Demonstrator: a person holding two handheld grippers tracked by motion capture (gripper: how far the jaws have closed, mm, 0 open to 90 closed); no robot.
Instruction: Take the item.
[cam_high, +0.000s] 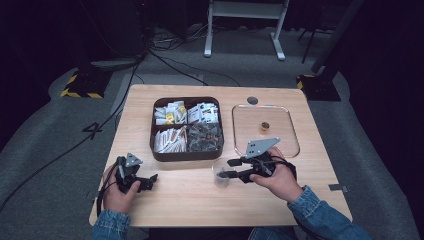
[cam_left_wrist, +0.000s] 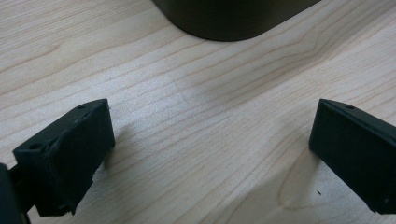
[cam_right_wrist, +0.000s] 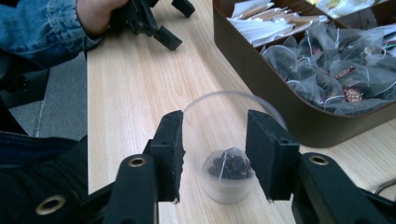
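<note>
1. At the left of the high view, the person's left hand (cam_high: 119, 192) rests on the wooden table (cam_high: 180, 200) near its front edge and holds the left gripper (cam_high: 145, 182), which points toward the middle of the table.
2. In the left gripper view the two black jaws stand wide apart with only bare wood grain between them; they hold nothing. The rounded corner of the dark box (cam_left_wrist: 233, 18) sits ahead of them, apart from both jaws.
3. The dark box (cam_high: 186, 152) stands at the middle of the table and is split into four compartments. The two on the left hold white and tan paper sachets (cam_high: 170, 137); the front right one holds mesh tea bags (cam_high: 205, 136) with dark contents.
4. Just in front of the box's front right corner stands a small clear plastic cup (cam_high: 220, 176), upright on the table. In the right gripper view the cup (cam_right_wrist: 229, 140) has one mesh tea bag (cam_right_wrist: 229, 164) lying at its bottom.
5. The right gripper (cam_right_wrist: 214, 144) has a jaw on each side of the cup, close against its wall. Whether they press it or merely flank it cannot be told.
6. Right of the box lies a clear shallow tray (cam_high: 290, 130) with a small brown object (cam_high: 264, 125) on it, too small to identify.
7. The right hand (cam_high: 280, 180) holds its gripper in front of the tray, pointing left at the cup.
</note>
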